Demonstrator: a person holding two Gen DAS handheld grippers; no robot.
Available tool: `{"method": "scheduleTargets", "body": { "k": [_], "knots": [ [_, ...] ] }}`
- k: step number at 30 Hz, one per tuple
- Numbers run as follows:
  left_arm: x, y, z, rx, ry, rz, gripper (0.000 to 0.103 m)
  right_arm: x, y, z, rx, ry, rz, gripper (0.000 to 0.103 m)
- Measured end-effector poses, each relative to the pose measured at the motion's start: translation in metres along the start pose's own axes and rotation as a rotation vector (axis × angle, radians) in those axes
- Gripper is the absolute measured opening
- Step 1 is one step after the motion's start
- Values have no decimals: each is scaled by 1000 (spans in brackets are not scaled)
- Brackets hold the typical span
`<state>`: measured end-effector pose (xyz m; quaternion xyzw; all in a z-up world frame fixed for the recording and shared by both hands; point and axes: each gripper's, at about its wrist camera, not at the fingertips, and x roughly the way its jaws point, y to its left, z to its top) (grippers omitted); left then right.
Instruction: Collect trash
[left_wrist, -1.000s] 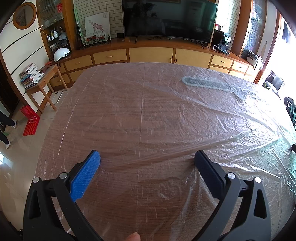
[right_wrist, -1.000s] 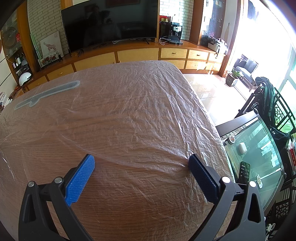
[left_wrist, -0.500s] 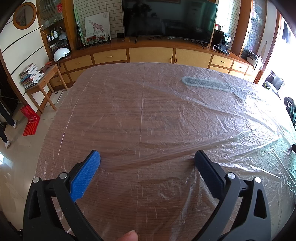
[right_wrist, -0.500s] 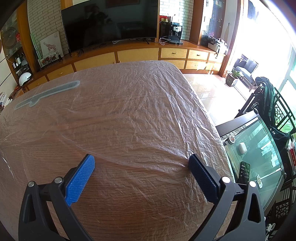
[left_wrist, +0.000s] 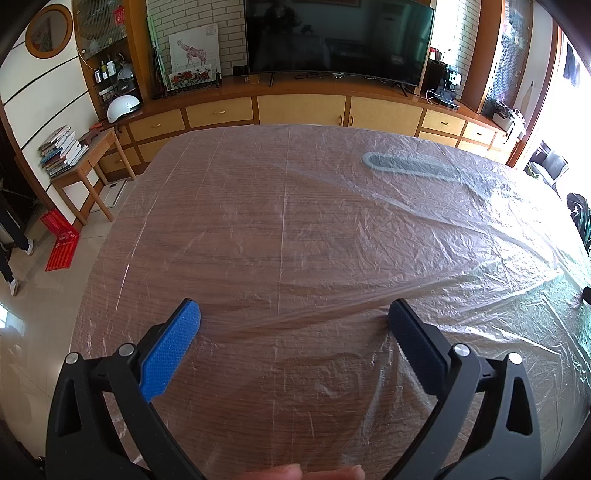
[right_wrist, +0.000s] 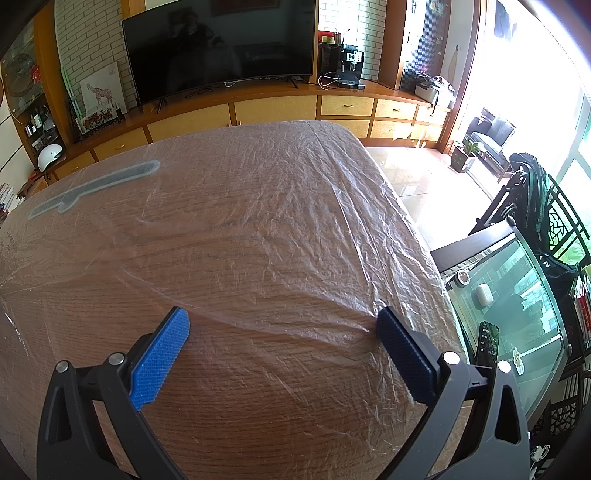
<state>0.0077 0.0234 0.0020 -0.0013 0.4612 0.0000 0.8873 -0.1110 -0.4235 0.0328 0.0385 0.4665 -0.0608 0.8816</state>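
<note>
Both grippers, left (left_wrist: 293, 325) and right (right_wrist: 282, 330), spread wide, empty, over plastic sheet (left_wrist: 332, 229); raised fold lies between the left's fingertips.

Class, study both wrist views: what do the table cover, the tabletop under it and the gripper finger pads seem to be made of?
Cover: thin clear plastic film, glossy, crinkled.
Tabletop: wood or wood-look laminate; brown grain lines show through.
Finger pads: blue, probably rubber or soft plastic; finely dotted matte texture.
</note>
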Motion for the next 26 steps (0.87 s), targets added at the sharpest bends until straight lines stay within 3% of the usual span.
{"method": "scheduleTargets", "body": {
  "k": [26],
  "knots": [
    [0,2,0,1,0,0,102,0,0,0,0,0,0,99]
  ]
}}
